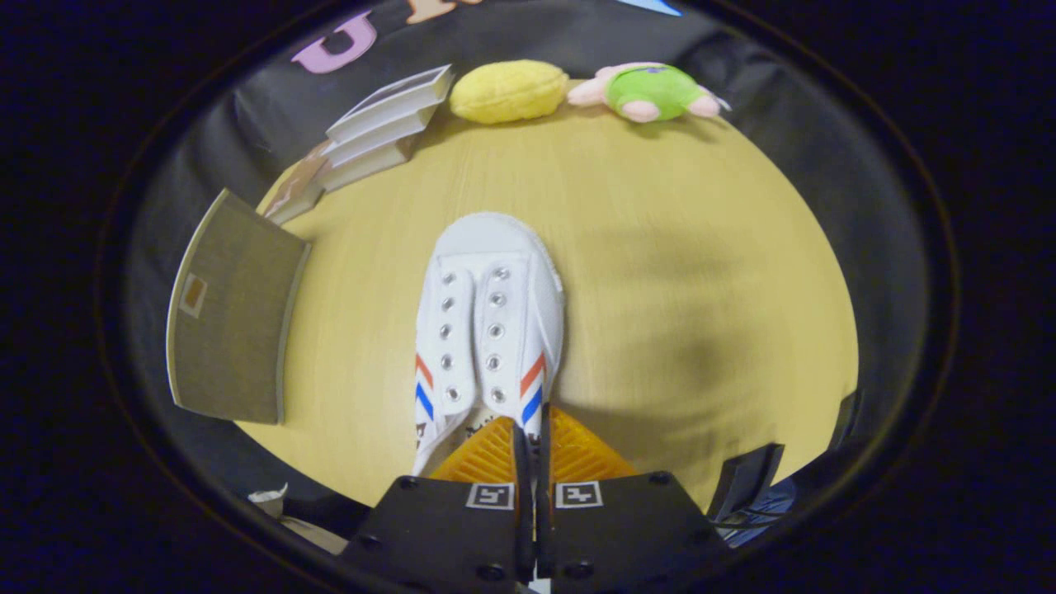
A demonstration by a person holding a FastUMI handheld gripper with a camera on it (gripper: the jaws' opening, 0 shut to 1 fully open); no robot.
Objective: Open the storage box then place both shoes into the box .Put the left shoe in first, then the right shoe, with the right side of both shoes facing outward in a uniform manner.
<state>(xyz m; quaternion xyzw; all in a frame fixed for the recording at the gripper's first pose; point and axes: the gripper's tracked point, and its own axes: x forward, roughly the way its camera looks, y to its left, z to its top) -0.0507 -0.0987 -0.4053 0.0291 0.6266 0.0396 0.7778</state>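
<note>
The claw (532, 450) is clamped on the white sneaker's (487, 330) heel edge, toe pointing away toward upper frame, storage box (231, 318) at left

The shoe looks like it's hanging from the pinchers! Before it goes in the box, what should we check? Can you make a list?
1. Grip: the gripper has its fingers closed on the side wall of the white shoe near the heel. Ok.
2. Shoe lifted off the table: there is a shadow to its right, but contact is unclear. Cannot tell.
3. Box open: the grey flap to the left of the shoe may be the lid; the inside is hidden. Cannot tell.
4. Left shoe first: which shoe this is. Cannot tell.
5. Path: the books, yellow plush and green plush lie far beyond the toe. Ok.
</note>
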